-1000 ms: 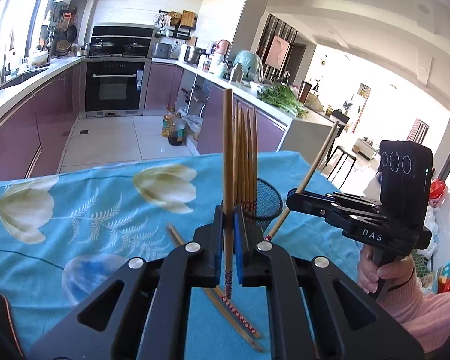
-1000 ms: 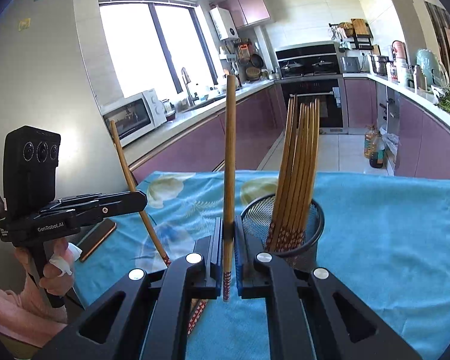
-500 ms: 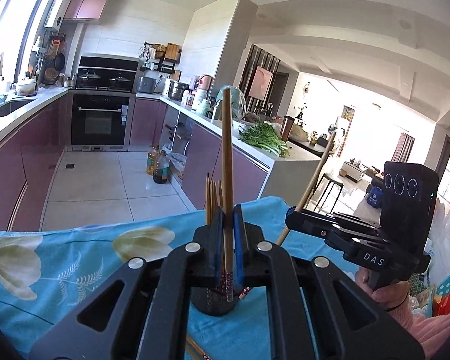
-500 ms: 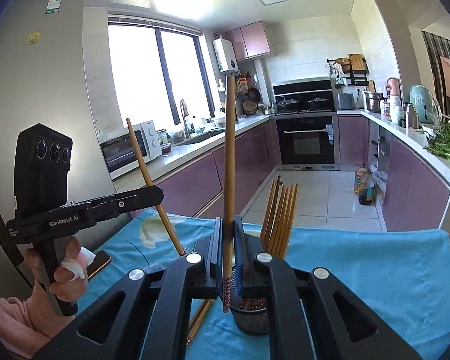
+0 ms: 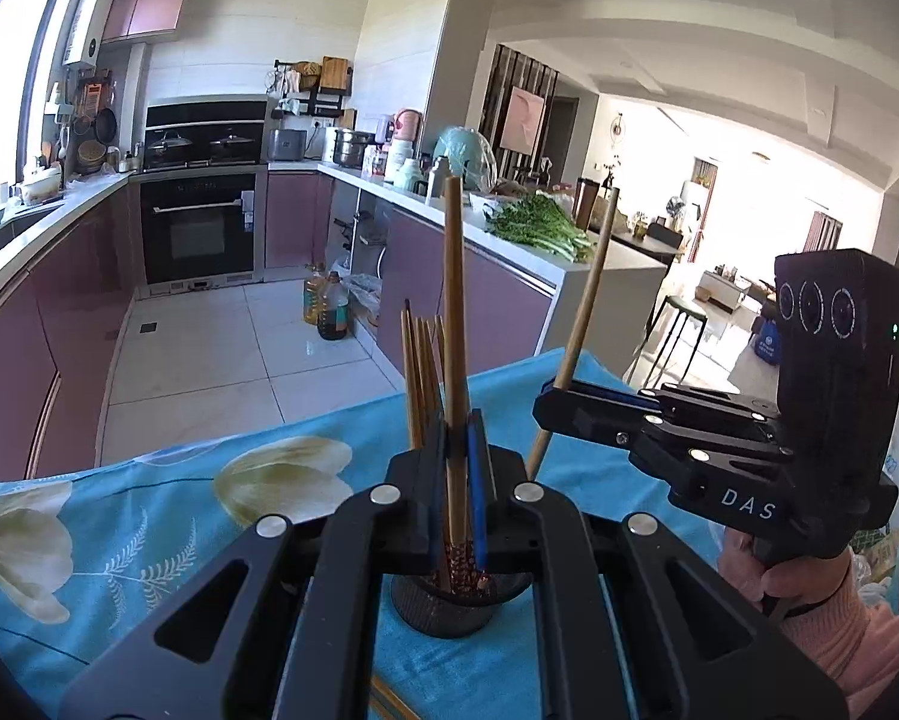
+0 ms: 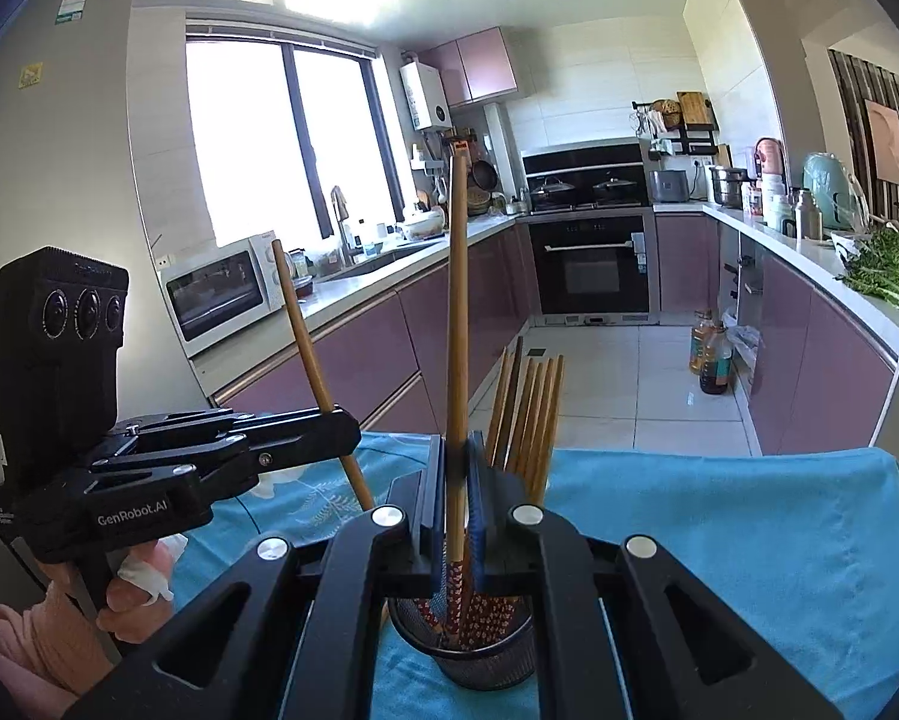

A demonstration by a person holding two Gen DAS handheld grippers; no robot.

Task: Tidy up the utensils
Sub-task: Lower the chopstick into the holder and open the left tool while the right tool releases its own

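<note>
My left gripper (image 5: 458,498) is shut on a wooden chopstick (image 5: 454,324) held upright, its patterned lower end above the black mesh holder (image 5: 443,606). My right gripper (image 6: 457,516) is shut on another upright chopstick (image 6: 457,324) over the same holder (image 6: 473,654), its patterned end at the rim. Several chopsticks (image 6: 530,414) stand in the holder. Each gripper shows in the other's view: the right one (image 5: 554,405) and the left one (image 6: 344,426), each gripping its slanted stick.
The holder stands on a table with a turquoise flowered cloth (image 5: 149,516). A loose chopstick (image 5: 392,702) lies on the cloth near the bottom edge. Kitchen counters, an oven and floor bottles lie beyond.
Both grippers have risen and drawn in over the holder with their chopsticks. The holder now sits directly under both grippers and the sticks' lower ends have come down to its rim.
</note>
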